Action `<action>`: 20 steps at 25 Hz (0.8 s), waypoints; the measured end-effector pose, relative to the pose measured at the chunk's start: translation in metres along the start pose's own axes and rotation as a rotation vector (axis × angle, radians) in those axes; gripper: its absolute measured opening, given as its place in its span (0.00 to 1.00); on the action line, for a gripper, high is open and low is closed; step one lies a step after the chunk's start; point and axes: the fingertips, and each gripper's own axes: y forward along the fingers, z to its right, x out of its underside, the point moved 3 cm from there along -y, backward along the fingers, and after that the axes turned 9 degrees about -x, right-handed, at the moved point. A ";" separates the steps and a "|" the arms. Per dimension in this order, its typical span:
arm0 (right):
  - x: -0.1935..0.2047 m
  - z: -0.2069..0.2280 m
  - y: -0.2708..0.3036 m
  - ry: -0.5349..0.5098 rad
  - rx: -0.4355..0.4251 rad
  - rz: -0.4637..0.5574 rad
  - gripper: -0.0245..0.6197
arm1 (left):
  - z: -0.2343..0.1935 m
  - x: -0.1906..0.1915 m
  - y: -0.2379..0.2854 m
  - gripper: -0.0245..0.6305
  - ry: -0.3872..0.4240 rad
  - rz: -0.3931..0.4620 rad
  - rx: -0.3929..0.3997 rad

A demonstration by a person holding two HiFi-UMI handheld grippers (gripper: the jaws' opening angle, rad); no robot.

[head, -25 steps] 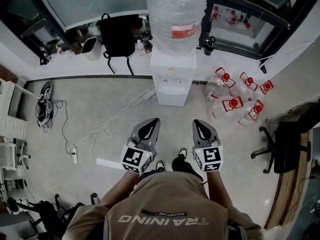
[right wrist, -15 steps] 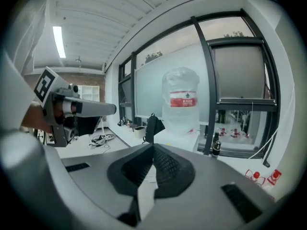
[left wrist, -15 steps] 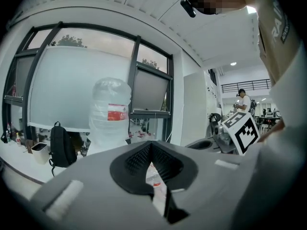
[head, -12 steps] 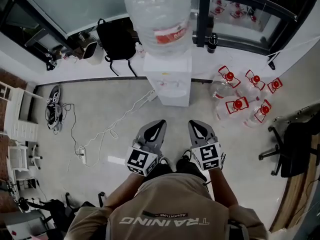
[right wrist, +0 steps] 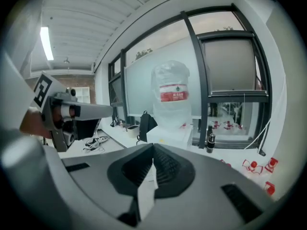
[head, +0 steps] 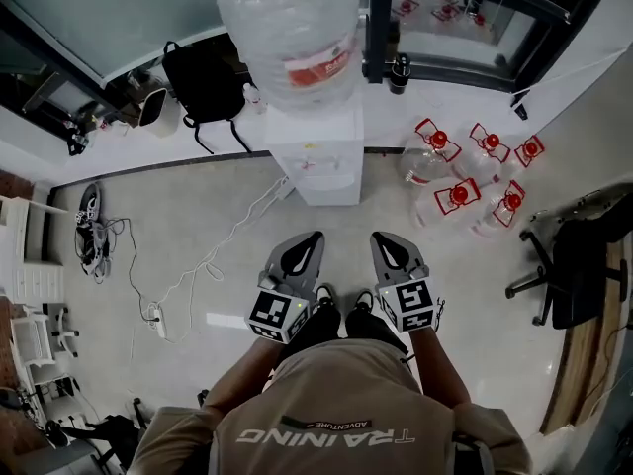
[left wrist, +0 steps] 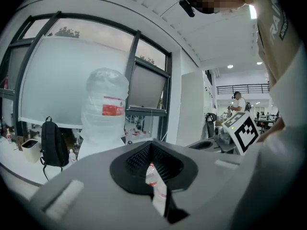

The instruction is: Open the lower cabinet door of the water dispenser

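Note:
The white water dispenser (head: pixel 318 161) stands against the window ledge with a big clear bottle (head: pixel 292 30) on top. Only the top edge of its front face shows from above, and its lower cabinet door cannot be made out. My left gripper (head: pixel 308 237) and right gripper (head: pixel 383 237) hover side by side a short way in front of it. Both point at it, are shut and hold nothing. In the left gripper view the bottle (left wrist: pixel 105 110) rises above the shut left gripper (left wrist: pixel 152 150). In the right gripper view the dispenser (right wrist: pixel 170 134) shows over the shut right gripper (right wrist: pixel 153 150).
Several red-capped water jugs (head: pixel 463 178) lie on the floor right of the dispenser. A black backpack (head: pixel 203 82) leans at its left. A cable and power strip (head: pixel 156 315) trail across the floor at left. An office chair (head: pixel 574 265) stands at far right.
The person and both grippers have moved a little across the floor, and the dispenser now sits further left in the head view. Both grippers stay shut and side by side.

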 end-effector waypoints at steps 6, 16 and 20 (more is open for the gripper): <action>-0.010 -0.004 0.022 0.011 0.066 -0.007 0.05 | -0.035 0.017 0.010 0.04 0.000 -0.011 0.031; -0.011 -0.025 0.053 0.024 0.057 -0.020 0.05 | -0.083 0.043 0.025 0.04 -0.039 -0.008 0.005; -0.012 -0.023 0.051 0.050 0.039 -0.016 0.05 | -0.090 0.040 0.025 0.04 -0.025 0.001 -0.034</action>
